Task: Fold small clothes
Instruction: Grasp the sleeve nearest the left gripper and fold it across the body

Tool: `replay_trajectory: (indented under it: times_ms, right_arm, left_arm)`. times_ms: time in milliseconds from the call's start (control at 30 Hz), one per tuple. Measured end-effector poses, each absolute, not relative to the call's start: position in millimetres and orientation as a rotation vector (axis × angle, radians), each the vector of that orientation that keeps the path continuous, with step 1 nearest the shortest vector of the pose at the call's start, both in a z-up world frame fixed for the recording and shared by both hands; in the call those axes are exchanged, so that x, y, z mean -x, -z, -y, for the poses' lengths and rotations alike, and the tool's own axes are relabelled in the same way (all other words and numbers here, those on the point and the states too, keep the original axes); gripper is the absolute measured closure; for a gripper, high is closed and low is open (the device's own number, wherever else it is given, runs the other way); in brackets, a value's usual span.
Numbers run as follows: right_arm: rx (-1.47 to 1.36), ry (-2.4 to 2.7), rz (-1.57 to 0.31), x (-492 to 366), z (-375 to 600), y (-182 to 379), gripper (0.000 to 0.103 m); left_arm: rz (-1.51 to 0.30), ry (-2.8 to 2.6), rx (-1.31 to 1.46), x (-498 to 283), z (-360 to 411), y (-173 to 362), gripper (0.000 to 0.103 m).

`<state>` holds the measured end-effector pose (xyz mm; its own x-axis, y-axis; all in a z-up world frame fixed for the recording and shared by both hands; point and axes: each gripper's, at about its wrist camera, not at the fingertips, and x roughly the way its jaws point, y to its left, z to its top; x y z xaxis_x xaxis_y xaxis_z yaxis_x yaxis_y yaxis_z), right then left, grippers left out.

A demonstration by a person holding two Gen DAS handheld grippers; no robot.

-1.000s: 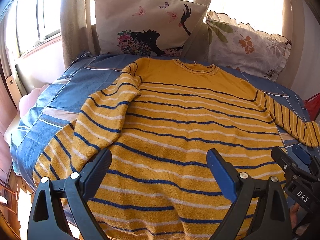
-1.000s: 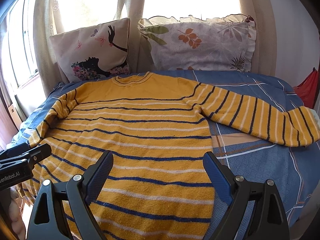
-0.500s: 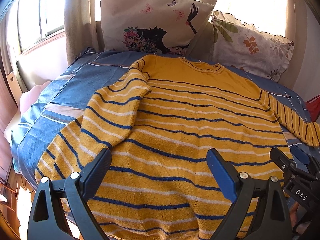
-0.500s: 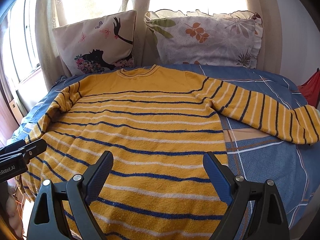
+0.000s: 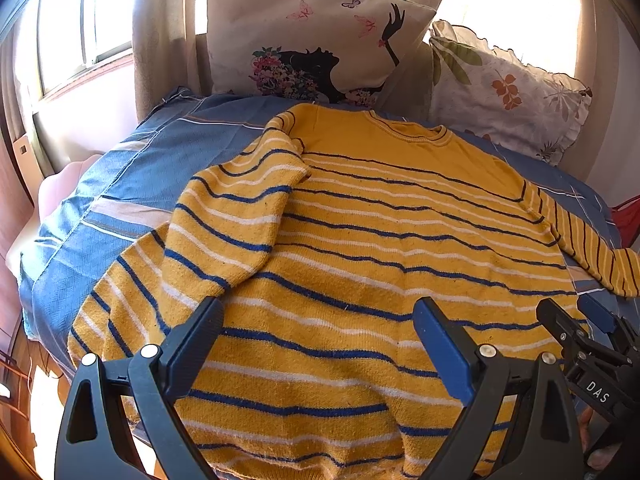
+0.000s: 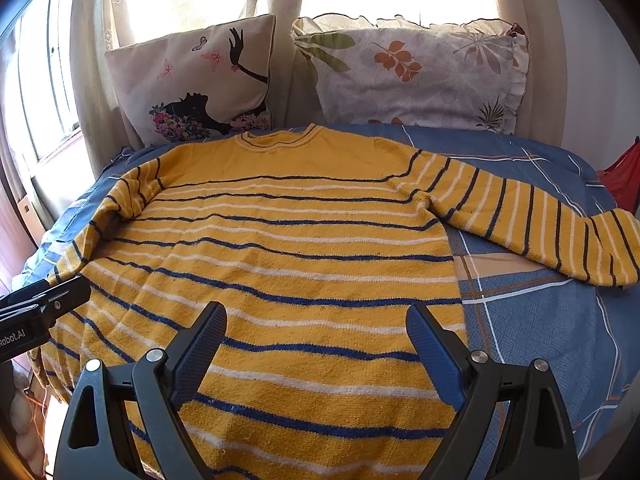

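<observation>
A yellow sweater (image 5: 384, 240) with blue and white stripes lies flat on the blue bed, neck toward the pillows; it also shows in the right wrist view (image 6: 288, 248). Its left sleeve (image 5: 224, 220) is folded down along the body's left side. Its right sleeve (image 6: 532, 216) stretches out to the right. My left gripper (image 5: 318, 320) is open and empty above the sweater's lower left part. My right gripper (image 6: 316, 322) is open and empty above the lower middle. Each gripper shows at the edge of the other's view: the right one (image 5: 588, 340) and the left one (image 6: 40, 308).
Two pillows (image 6: 192, 84) (image 6: 416, 76) lean against the curtained window at the head of the bed. The blue checked bedsheet (image 6: 540, 320) is bare to the right of the sweater. A red item (image 6: 624, 172) lies at the far right edge. The bed's left edge (image 5: 36, 264) drops off.
Both grippers have moved forward over the sweater toward the pillows, staying open. The sweater has not moved.
</observation>
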<state>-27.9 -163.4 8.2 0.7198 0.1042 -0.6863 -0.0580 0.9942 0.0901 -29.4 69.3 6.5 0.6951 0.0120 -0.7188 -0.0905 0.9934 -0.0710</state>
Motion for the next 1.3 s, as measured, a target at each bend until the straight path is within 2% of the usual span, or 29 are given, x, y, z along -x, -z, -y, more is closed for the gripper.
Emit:
replay_trajectory:
  times_ms: [300,467,633,800,867,900,933,967,1000,1033,1300]
  right_arm:
    - [-0.067,-0.085,-0.771,26.2,162.8,-4.8,0.009]
    - [-0.073,-0.081,-0.770,26.0,165.1,-4.4,0.009]
    - [-0.068,-0.087,-0.781,24.4,160.3,-0.7,0.009]
    - [-0.042,-0.099,-0.787,24.6,150.1,1.3,0.009]
    - [-0.035,-0.098,-0.787,24.6,147.2,1.2,0.009]
    - [-0.032,-0.096,-0.788,24.5,146.4,1.3,0.009]
    - [-0.030,-0.093,-0.790,24.4,145.8,1.7,0.009]
    - [-0.025,-0.087,-0.791,24.1,145.0,2.0,0.009]
    - [-0.018,-0.081,-0.793,23.9,144.5,2.0,0.009]
    - [-0.014,-0.077,-0.794,23.1,144.5,1.9,0.009]
    - [0.013,-0.057,-0.781,21.6,139.1,-1.2,0.009]
  left_arm:
    - [-0.778,-0.074,0.095,34.0,-89.9,-14.7,0.008]
    - [-0.739,-0.218,0.097,49.9,-156.4,-20.9,0.008]
    - [-0.777,-0.343,0.163,60.8,-228.0,-4.1,0.008]
    - [-0.847,-0.258,0.171,51.2,-246.8,19.2,0.010]
    - [-0.898,-0.165,0.179,45.4,-239.5,28.9,0.050]
    - [-0.877,-0.171,0.149,46.7,-233.7,27.2,0.052]
    - [-0.881,-0.139,0.133,46.6,-229.2,25.7,0.077]
    - [-0.890,-0.097,0.146,46.5,-227.0,23.2,0.089]
    - [-0.886,-0.100,0.151,47.5,-228.0,18.3,0.090]
    - [-0.875,-0.113,0.150,48.7,-232.7,11.4,0.099]
    - [-0.773,-0.560,0.105,26.7,-344.8,-50.4,0.100]
